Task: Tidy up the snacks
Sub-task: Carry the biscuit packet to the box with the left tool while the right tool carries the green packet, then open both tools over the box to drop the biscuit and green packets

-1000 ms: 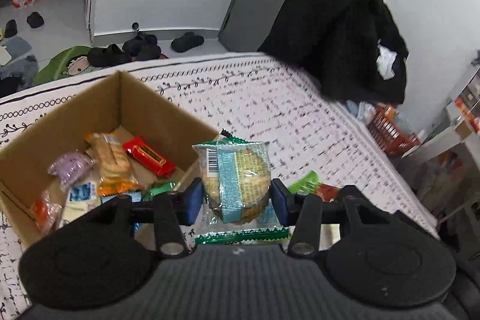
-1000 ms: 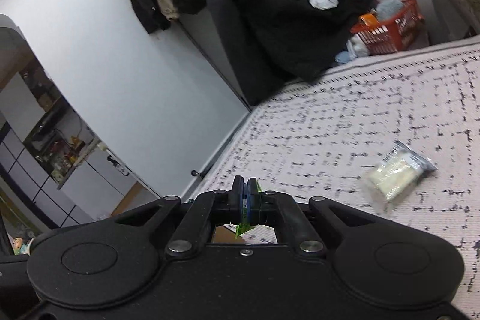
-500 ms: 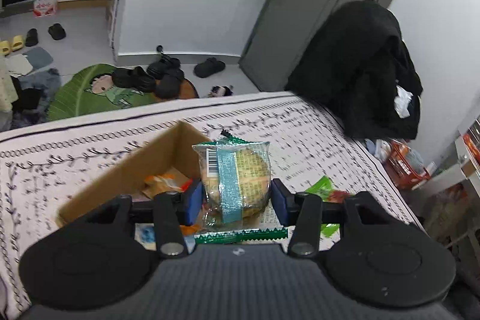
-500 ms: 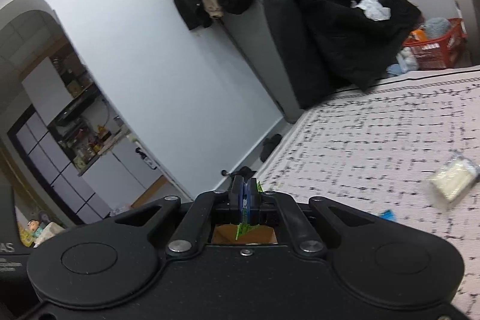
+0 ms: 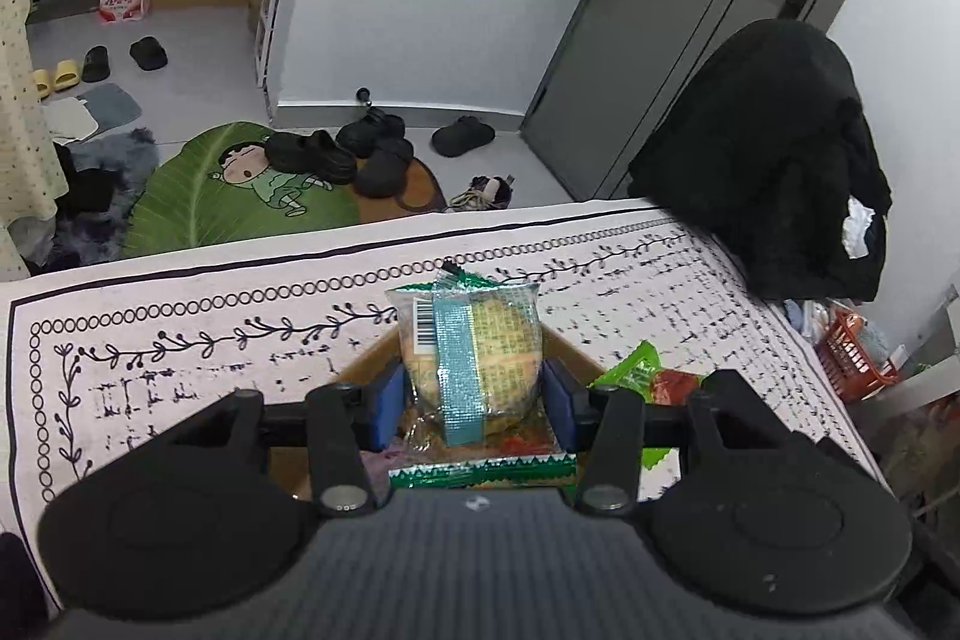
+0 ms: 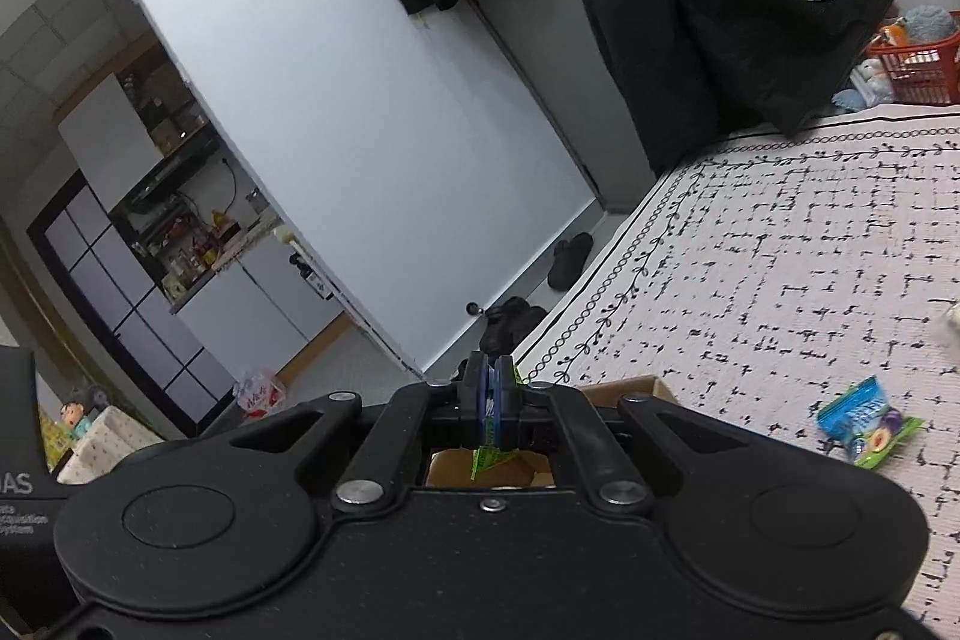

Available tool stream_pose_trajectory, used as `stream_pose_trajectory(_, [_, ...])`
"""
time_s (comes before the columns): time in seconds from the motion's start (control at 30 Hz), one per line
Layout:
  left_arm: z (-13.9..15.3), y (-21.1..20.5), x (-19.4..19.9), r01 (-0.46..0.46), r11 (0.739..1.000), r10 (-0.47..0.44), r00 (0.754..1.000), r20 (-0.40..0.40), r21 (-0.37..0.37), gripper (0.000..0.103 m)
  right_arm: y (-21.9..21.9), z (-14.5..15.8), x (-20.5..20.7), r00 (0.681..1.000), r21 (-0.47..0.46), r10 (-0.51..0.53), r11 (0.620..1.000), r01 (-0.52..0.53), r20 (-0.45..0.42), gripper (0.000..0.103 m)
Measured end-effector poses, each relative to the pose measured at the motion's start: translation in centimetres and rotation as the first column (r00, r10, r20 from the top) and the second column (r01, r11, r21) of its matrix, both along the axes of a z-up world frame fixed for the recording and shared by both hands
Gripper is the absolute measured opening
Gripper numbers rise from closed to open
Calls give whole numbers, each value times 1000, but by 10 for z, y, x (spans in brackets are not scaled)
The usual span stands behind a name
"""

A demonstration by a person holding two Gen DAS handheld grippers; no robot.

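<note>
The left gripper [image 5: 474,403] clamps a clear-wrapped pastry packet [image 5: 471,355] above the cardboard box [image 5: 366,361]; green and red snack wrappers [image 5: 645,376] lie at three o'clock.

black hand-held gripper [image 5: 474,403], blue pads [image 5: 389,403], silver screws

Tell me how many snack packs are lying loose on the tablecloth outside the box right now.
2 for sure: a green and red pack beside the box, and a blue and green pack farther out. A pale blur at the right view's edge may be another.
</note>
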State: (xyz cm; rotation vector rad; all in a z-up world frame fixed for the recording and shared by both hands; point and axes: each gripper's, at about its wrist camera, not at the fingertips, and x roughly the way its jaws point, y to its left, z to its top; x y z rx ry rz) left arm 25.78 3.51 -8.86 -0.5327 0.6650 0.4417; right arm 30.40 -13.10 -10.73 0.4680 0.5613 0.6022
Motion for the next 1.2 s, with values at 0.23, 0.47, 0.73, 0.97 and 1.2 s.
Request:
stream_pose_trajectory(0.23, [-12,14,10,-1,1000,1,999,-34,-14,47,10,-8,6,999,-13,34,999,-35,-28,5])
stream_pose_trajectory(0.47, [-19,15,19,10,1000,-11,999,-52,-17,48,1,-11,6,998,-22,12,1000,-14,-61,10])
stream_pose_trajectory(0.73, [-22,12,23,23,1000,-25,997,-75,-21,48,-7,-7,3,996,-28,-20,999,17,-92,41])
stream_pose_trajectory(0.97, [-13,4,20,39,999,-39,995,-87,4,56,-20,-1,-1,993,-63,-82,995,77,-85,52])
stream_pose_trajectory(1.2, [0,-9,15,46,998,-42,994,-98,41,74,-35,4,-2,985,-106,-148,985,139,-84,84])
